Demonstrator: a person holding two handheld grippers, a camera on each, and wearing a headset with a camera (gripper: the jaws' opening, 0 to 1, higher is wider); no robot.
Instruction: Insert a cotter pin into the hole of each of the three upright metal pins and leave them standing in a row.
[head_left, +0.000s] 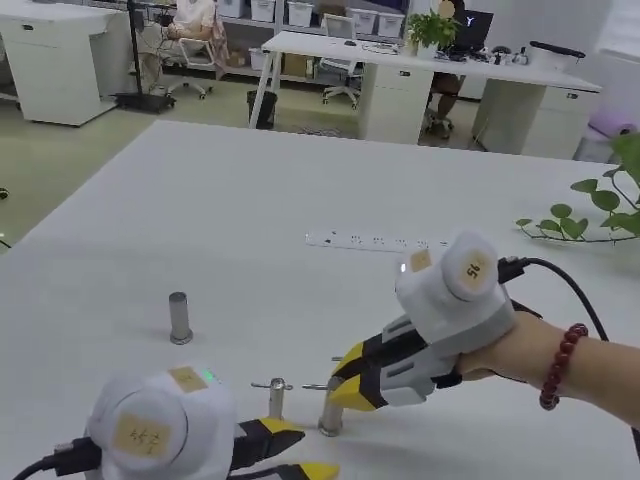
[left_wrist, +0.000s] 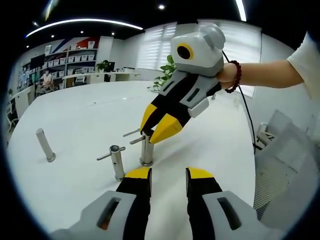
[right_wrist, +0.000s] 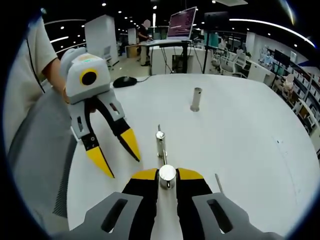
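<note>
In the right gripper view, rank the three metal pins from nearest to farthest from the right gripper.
1. The near pin, at the jaw tips of the right gripper.
2. The middle pin, just beyond, centre of view.
3. The far pin, farther back, slightly right.

Far pin (head_left: 179, 318) stands clear; right gripper (head_left: 340, 382) covers the front pin (head_left: 330, 418).

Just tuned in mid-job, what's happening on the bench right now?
The right hand-held gripper is closed around the top of the nearest metal pin, where a cotter pin sticks out sideways. The left hand-held gripper hovers open beside it, holding nothing. The middle pin already has a second cotter pin through it; the far pin stands bare.
</note>
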